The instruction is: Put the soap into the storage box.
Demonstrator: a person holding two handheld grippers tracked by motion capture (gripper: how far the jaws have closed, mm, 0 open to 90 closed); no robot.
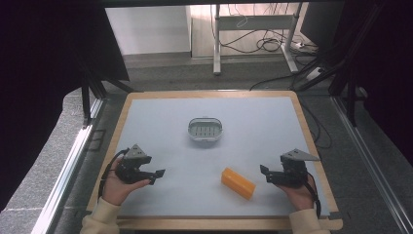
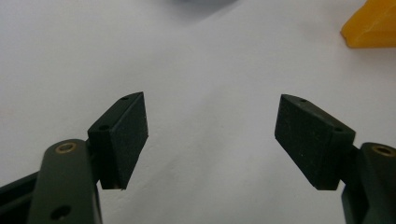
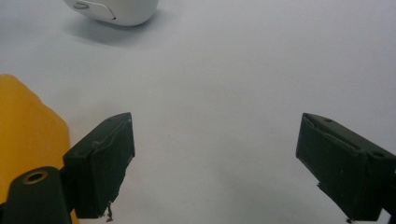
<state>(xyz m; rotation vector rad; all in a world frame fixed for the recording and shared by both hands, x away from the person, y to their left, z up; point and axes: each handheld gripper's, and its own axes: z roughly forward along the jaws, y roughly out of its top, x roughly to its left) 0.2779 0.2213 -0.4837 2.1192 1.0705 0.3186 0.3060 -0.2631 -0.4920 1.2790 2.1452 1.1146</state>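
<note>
An orange block (image 1: 238, 183) lies flat on the pale blue mat, toward the front right. Its corner appears at the top right of the left gripper view (image 2: 371, 25) and along the left edge of the right gripper view (image 3: 23, 126). A white oval dish (image 1: 205, 129) with a slotted floor sits at the mat's middle; its rim shows at the top of the right gripper view (image 3: 114, 10). My left gripper (image 1: 159, 176) rests at the front left, jaws wide open with nothing between them (image 2: 210, 140). My right gripper (image 1: 265, 174) stands open just right of the block, holding nothing (image 3: 215, 168).
The mat (image 1: 160, 117) lies on a wooden board (image 1: 122, 117) with a raised edge all round. Beyond the board are a grey floor, a desk frame (image 1: 216, 44) and loose cables (image 1: 265, 45). Metal rails (image 1: 68, 165) run along both sides.
</note>
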